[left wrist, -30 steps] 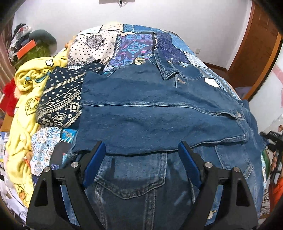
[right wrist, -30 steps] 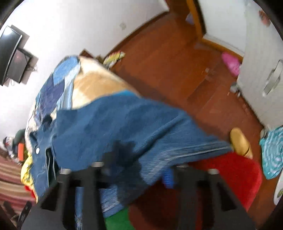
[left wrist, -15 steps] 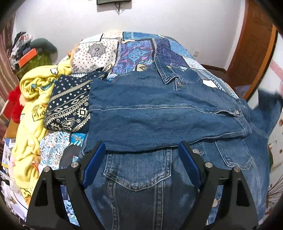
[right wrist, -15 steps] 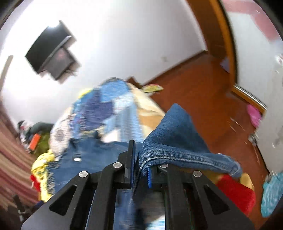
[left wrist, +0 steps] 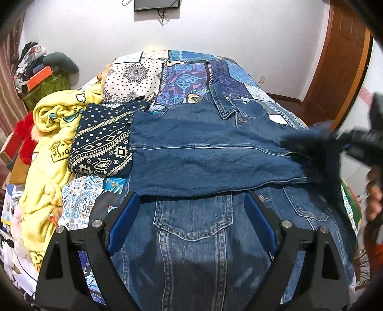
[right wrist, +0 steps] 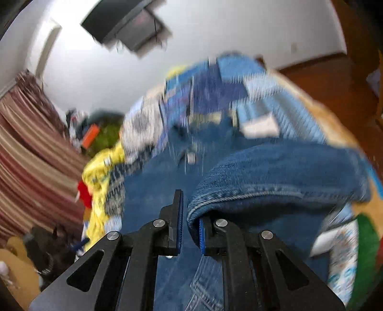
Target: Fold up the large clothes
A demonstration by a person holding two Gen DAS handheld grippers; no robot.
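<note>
A blue denim jacket [left wrist: 205,215] lies front up on the bed, its left sleeve [left wrist: 203,158] folded flat across the chest. My left gripper [left wrist: 191,222] is open and empty, hovering over the jacket's lower front. My right gripper [right wrist: 190,222] is shut on the cuff of the right sleeve [right wrist: 275,181] and holds it above the jacket. It shows blurred at the right edge of the left wrist view [left wrist: 359,141], with the sleeve hanging from it.
A patchwork bedspread [left wrist: 186,76] covers the bed. A yellow blanket [left wrist: 47,148] and a navy patterned cloth [left wrist: 103,141] lie left of the jacket. A clutter pile [left wrist: 38,74] stands at far left, a wooden door [left wrist: 340,62] at right, a wall TV [left wrist: 156,4].
My right gripper has carried the sleeve up from the bed's right side and inward over the jacket. The left gripper has drawn back and higher, staying open.
</note>
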